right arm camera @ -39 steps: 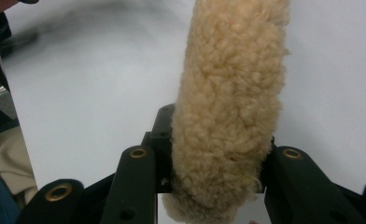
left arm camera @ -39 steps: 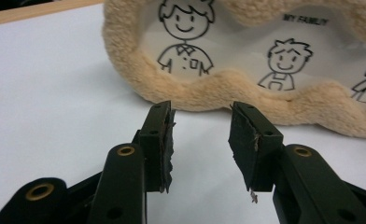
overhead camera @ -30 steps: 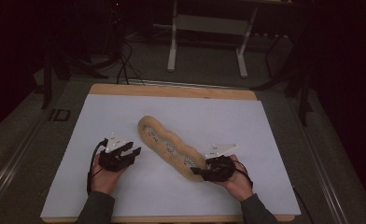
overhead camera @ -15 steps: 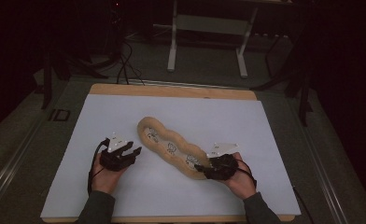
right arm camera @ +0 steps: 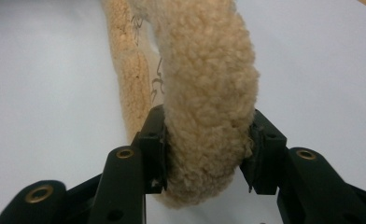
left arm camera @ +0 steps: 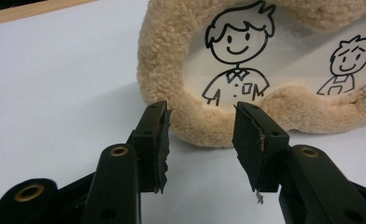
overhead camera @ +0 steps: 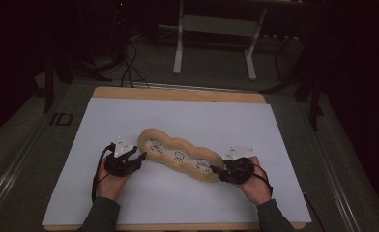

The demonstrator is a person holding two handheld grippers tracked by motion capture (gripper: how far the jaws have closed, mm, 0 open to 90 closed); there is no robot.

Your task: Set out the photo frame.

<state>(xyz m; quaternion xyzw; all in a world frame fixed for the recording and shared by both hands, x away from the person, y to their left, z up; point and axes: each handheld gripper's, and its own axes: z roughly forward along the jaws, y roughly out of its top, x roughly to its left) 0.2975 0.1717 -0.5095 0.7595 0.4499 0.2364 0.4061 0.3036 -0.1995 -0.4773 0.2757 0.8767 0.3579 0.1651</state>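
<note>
Fleece frame [overhead camera: 180,155] lies flat mid-counter [overhead camera: 274,145]. My right claw [overhead camera: 219,170] brackets its near-right rim, jaws just easing apart though pads touch fleece. My left claw [overhead camera: 135,155] gapes empty beside its left end. Laying-out seems done; release remains.

**Black Grippers, Dark Sleeves**

Each hand carried a black two-jaw tool; the left gripper [overhead camera: 140,155] and the right gripper [overhead camera: 213,169] each bore a pale grey three-cornered plate [overhead camera: 122,145] on top; a black cable [overhead camera: 96,175] looped from the left one along the wrist; the jaws were chunky black bars with brass-coloured rivet holes [left arm camera: 119,150] and worn, ragged black pads [left arm camera: 162,140]; the sleeves [overhead camera: 100,216] were dark grey.
</note>
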